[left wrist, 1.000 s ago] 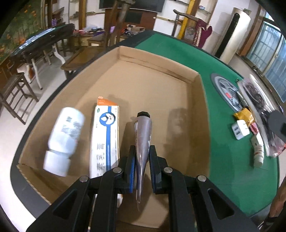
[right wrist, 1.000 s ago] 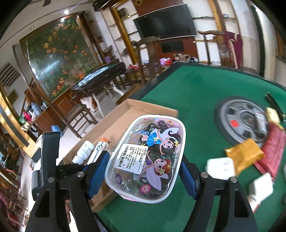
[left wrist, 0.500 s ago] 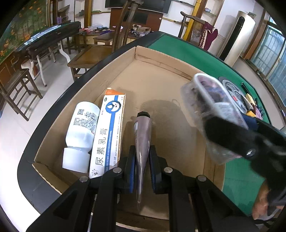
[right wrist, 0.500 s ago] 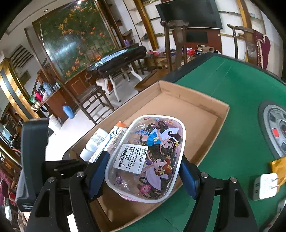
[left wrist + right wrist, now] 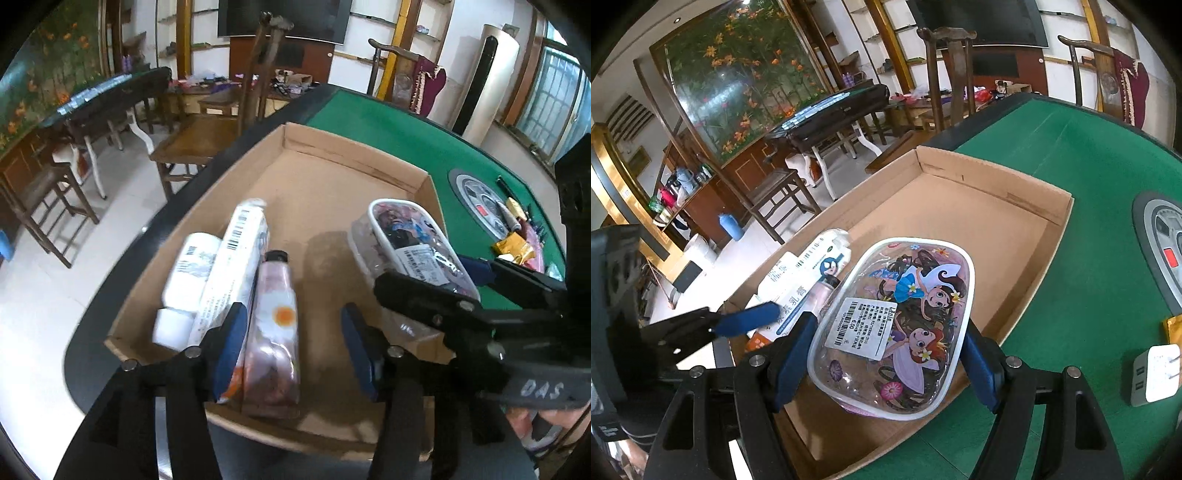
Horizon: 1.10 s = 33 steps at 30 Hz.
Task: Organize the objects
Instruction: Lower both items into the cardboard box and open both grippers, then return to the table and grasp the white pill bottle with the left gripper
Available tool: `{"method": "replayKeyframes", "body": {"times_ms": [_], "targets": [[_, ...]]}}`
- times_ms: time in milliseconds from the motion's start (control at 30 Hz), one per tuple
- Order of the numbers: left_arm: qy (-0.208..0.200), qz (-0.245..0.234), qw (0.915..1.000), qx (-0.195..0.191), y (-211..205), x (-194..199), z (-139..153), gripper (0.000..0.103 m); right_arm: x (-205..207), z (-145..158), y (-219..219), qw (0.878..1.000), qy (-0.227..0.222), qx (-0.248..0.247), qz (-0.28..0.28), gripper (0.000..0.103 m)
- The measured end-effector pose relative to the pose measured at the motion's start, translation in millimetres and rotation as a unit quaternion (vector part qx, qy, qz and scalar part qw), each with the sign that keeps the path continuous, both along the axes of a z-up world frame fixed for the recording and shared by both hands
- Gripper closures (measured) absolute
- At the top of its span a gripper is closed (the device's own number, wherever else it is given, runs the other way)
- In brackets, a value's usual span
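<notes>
A pink hand-cream tube [image 5: 277,288] with a black cap lies flat on the floor of the cardboard tray [image 5: 354,162], beside a white-and-blue box [image 5: 236,258] and a white bottle [image 5: 188,266]. My left gripper [image 5: 291,325] hangs over the tube's rear end. Its jaws are opening and stand either side of the tube without pressing it. My right gripper [image 5: 886,332] is shut on a clear cartoon pouch [image 5: 905,314], held over the tray's [image 5: 990,177] right side. The pouch [image 5: 406,240] also shows in the left wrist view.
The tray sits at the left edge of a green felt table [image 5: 1089,258]. On the felt to the right lie a white charger [image 5: 1152,373], a gold packet [image 5: 513,245] and a round grey panel [image 5: 476,199]. Wooden chairs stand beyond the table edge.
The left jaws have opened and let go of the tube, which now lies flat. The box has rolled onto another face. The right gripper brought the pouch over the tray and lower.
</notes>
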State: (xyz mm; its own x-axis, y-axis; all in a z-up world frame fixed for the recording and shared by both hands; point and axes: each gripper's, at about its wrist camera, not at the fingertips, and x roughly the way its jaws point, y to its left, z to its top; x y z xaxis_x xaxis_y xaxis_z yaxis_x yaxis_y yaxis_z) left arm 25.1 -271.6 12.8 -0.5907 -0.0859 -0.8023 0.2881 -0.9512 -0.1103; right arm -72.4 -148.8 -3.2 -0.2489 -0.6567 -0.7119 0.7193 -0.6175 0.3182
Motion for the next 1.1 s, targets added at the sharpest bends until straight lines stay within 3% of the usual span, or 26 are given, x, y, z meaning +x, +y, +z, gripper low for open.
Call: {"method": "replayKeyframes", "body": {"times_ms": [267,433,533,633,833,1100], "targets": [[-0.003,0.02,0.9996,-0.019,-11,21,5,0.049,8,-6,-2,1.0,0.003,0.008,0.014,0.023],[0.022,0.051,0.9985,0.002,-33,39,17,0.044,24,-12,-11,0.999,0.016,0.022,0.034,0.023],[0.035,0.057,0.9977,0.013,-36,43,24,0.044,38,-14,-17,0.998,0.025,0.03,0.05,0.018],[0.043,0.053,0.9976,0.012,-32,43,30,0.044,43,-13,-13,0.998,0.004,0.01,0.06,0.016],[0.054,0.038,0.9978,0.01,-13,35,38,0.043,44,2,20,0.999,-0.002,-0.029,0.037,0.01],[0.069,-0.013,0.9975,-0.006,33,16,51,0.042,39,18,113,0.996,0.008,-0.061,-0.059,0.0]]}}
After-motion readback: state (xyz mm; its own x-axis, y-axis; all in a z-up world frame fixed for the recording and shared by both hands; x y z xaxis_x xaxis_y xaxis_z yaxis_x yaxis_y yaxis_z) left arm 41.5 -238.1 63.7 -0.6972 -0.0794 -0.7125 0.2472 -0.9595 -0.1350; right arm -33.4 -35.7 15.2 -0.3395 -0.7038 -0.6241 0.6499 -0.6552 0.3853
